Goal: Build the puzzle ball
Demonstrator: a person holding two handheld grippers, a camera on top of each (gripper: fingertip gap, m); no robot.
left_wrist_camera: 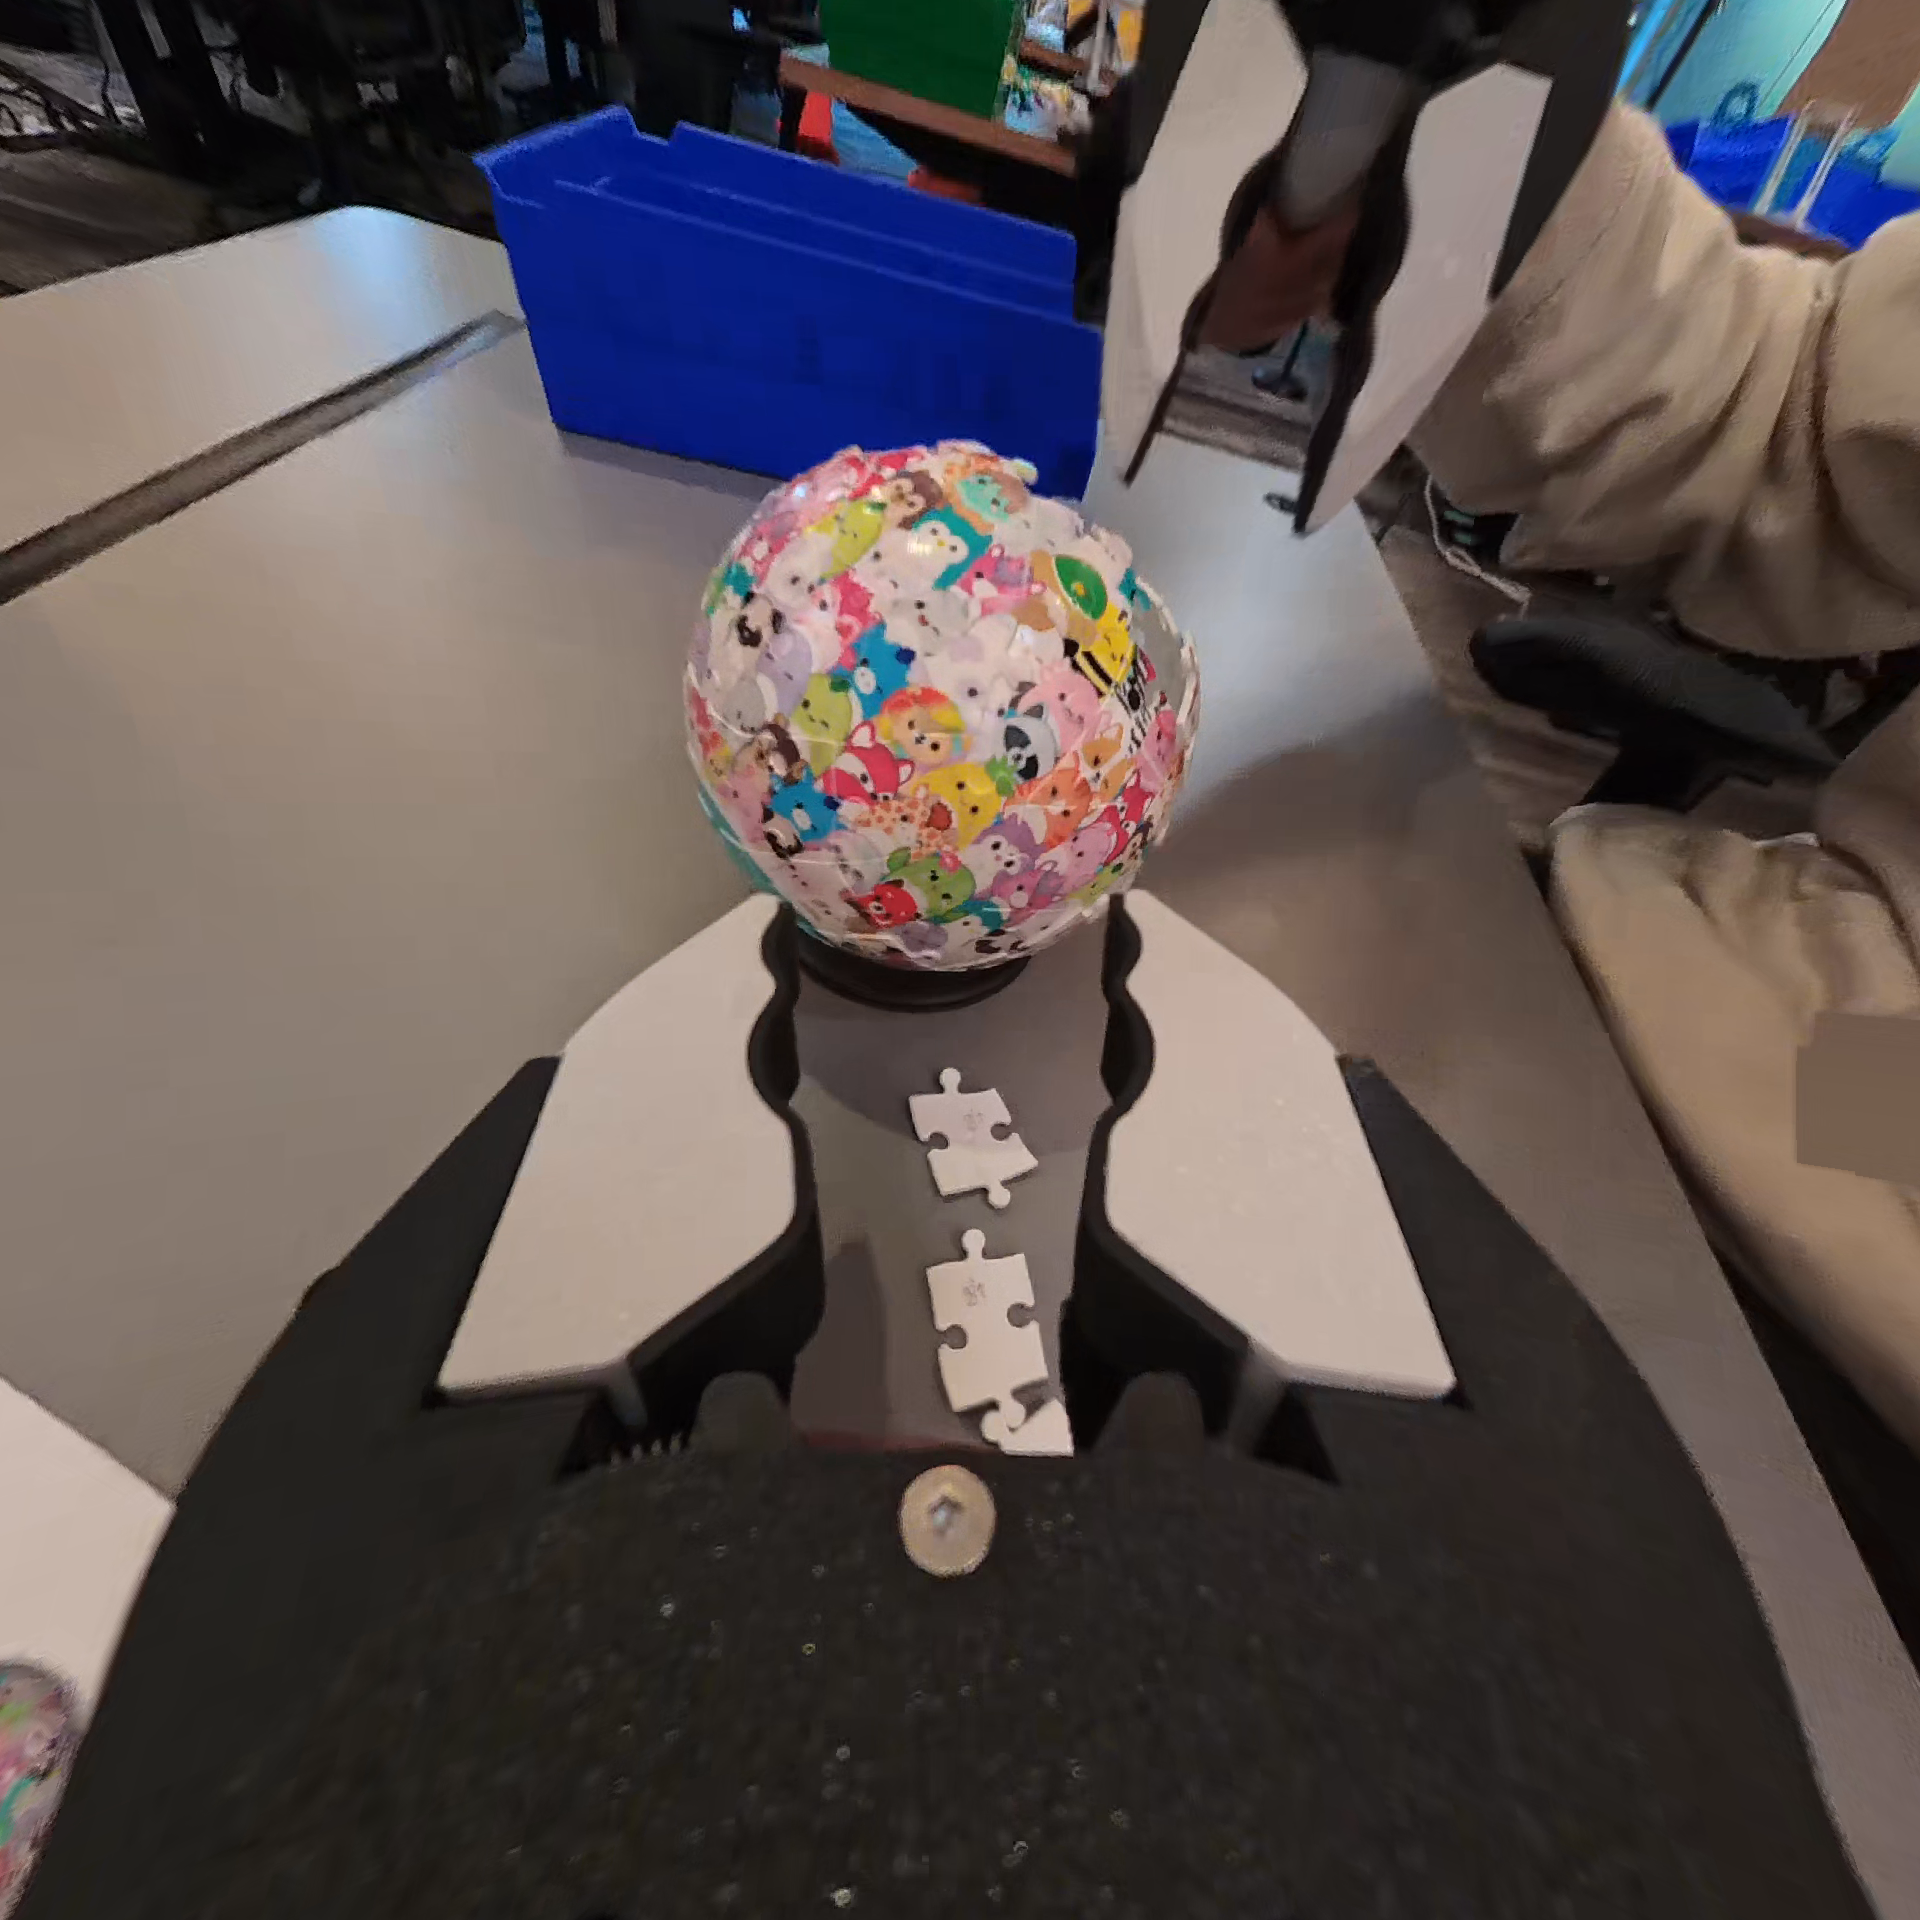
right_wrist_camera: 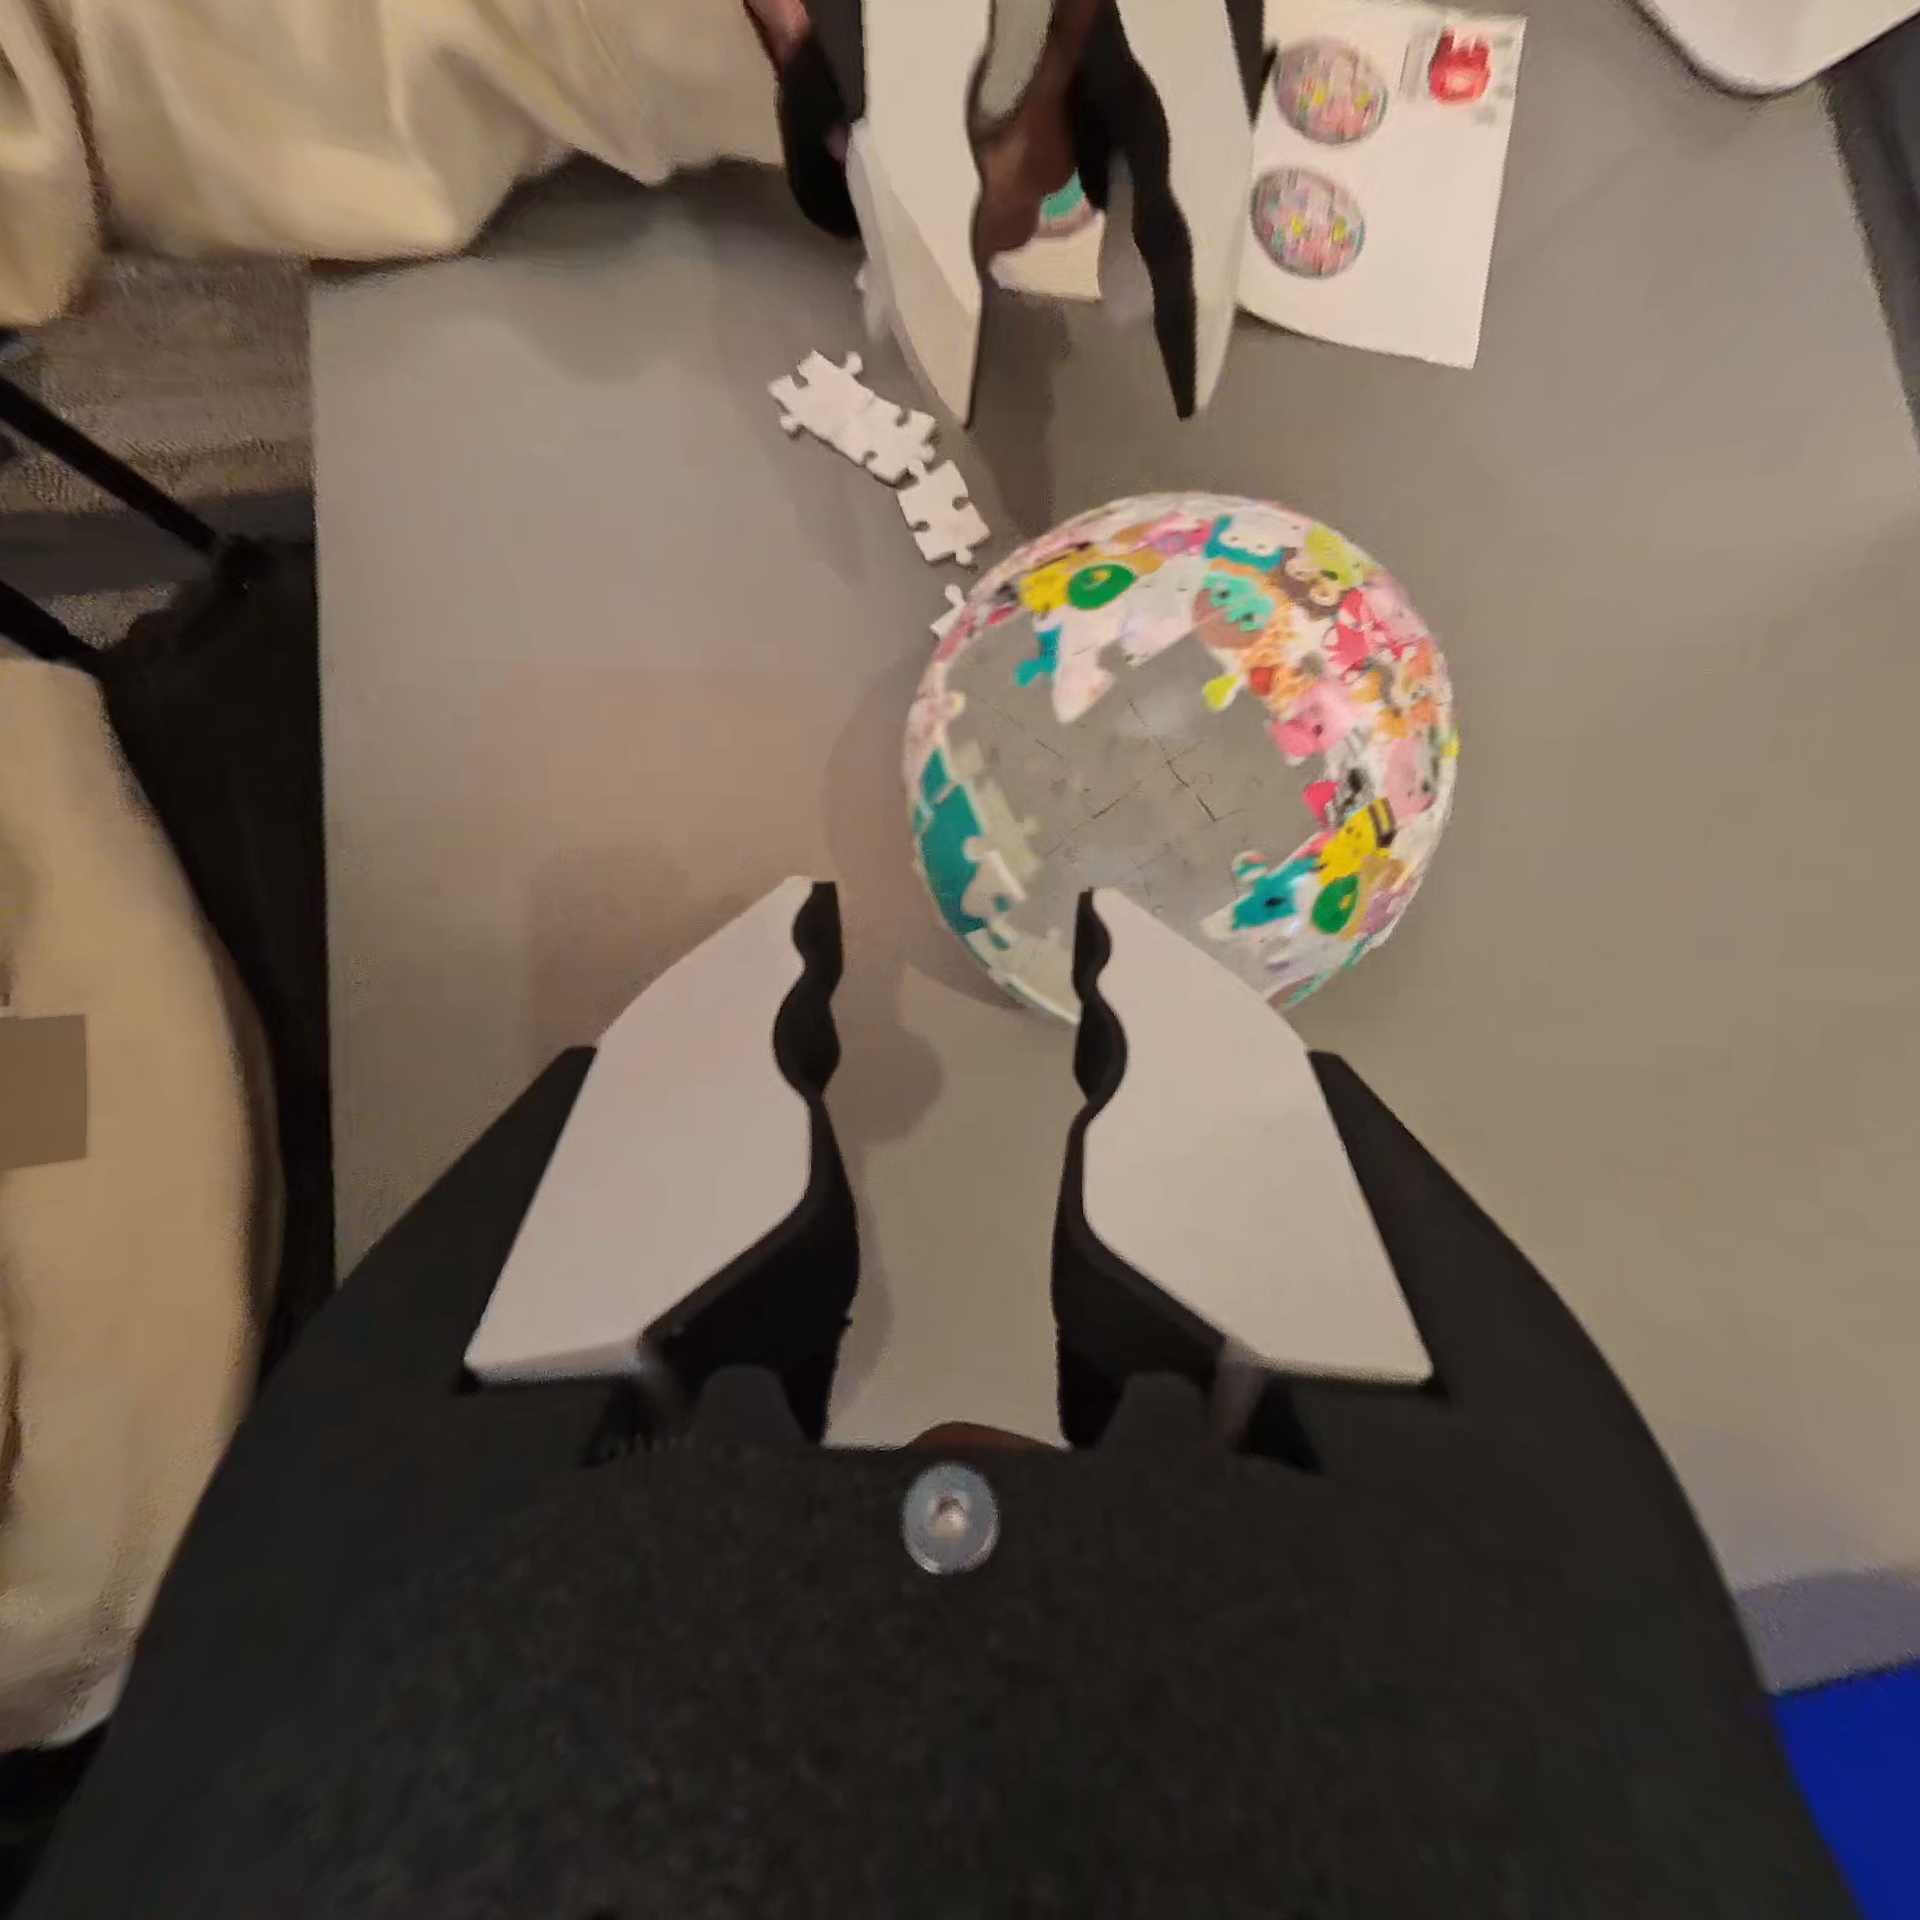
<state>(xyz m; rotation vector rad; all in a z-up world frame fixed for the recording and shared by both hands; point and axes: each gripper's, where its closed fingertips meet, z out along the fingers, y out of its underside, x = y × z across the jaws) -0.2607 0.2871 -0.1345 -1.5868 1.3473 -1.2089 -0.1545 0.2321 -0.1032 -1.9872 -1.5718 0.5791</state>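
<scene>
The puzzle ball (left_wrist_camera: 940,717), covered in colourful cartoon animals, stands on a black ring stand (left_wrist_camera: 914,987) on the grey table. In the right wrist view the ball (right_wrist_camera: 1351,665) has a large gap (right_wrist_camera: 1143,769) in its shell that shows the grey inside. Several white face-down loose pieces (left_wrist_camera: 977,1138) lie in a row between my left fingers; they also show in the right wrist view (right_wrist_camera: 878,436). My left gripper (left_wrist_camera: 945,914) is open and empty, its tips beside the stand. My right gripper (right_wrist_camera: 951,894) is open and empty, just short of the ball.
A blue bin (left_wrist_camera: 790,301) stands behind the ball. A printed sheet (right_wrist_camera: 1371,197) lies near my left gripper (right_wrist_camera: 1078,414). My right gripper (left_wrist_camera: 1216,499) hangs above and right of the ball, held by a cream sleeve (left_wrist_camera: 1662,364). The table edge (left_wrist_camera: 1507,831) and a black chair armrest (left_wrist_camera: 1642,696) are to the right. The left gripper's tips are roughly 12 cm from the right gripper's.
</scene>
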